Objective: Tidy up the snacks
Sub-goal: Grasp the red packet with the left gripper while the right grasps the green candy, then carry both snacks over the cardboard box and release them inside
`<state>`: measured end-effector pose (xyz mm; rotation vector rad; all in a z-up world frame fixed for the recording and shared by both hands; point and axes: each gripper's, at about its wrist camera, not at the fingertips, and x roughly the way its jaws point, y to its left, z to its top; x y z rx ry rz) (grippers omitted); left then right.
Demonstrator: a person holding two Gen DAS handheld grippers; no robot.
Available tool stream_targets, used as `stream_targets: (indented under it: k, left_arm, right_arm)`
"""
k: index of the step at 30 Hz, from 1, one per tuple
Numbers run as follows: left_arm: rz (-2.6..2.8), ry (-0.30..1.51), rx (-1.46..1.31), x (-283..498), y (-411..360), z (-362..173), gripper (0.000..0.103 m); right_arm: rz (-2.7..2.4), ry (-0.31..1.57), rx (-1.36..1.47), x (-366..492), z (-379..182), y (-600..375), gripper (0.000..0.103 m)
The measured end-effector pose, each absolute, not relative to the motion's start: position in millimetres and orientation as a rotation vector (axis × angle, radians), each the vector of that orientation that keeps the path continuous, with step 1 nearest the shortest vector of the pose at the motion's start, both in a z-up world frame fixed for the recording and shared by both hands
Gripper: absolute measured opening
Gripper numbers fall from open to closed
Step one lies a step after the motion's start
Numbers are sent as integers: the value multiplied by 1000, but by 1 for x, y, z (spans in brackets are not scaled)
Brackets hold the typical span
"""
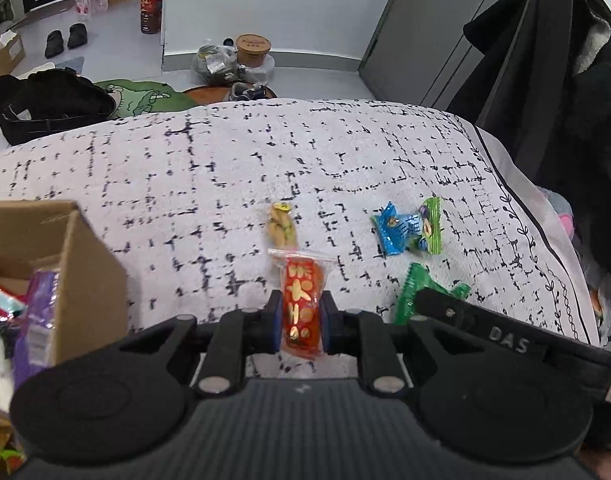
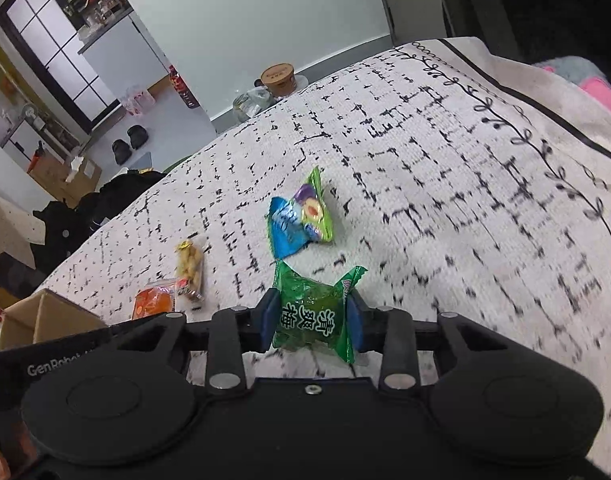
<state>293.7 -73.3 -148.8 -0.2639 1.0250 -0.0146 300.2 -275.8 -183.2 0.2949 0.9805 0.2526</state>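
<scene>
My left gripper (image 1: 301, 318) is shut on a red snack packet (image 1: 301, 304), held just above the patterned cloth (image 1: 233, 168). Beyond it lies a yellow peanut packet (image 1: 282, 226). My right gripper (image 2: 311, 322) is shut on a dark green candy packet (image 2: 311, 316); that packet (image 1: 413, 292) and the right gripper's arm also show at the right of the left wrist view. A blue packet (image 2: 285, 226) and a light green packet (image 2: 317, 212) lie together further up the cloth. The red packet (image 2: 155, 302) and peanut packet (image 2: 190, 266) appear at left in the right wrist view.
A cardboard box (image 1: 65, 272) holding several snack packets stands at the cloth's left edge. The cloth's bordered edge (image 1: 545, 240) drops off at the right beside dark coats (image 1: 565, 80). Bags, slippers and a bottle (image 1: 150, 8) sit on the floor beyond.
</scene>
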Motion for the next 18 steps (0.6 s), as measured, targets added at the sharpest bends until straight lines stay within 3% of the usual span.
stream_targets:
  k: [18]
  left_arm:
    - [-80,890,-223,263,-58,-91,17]
  right_arm:
    - [246,858,278,265,-134,-267,35]
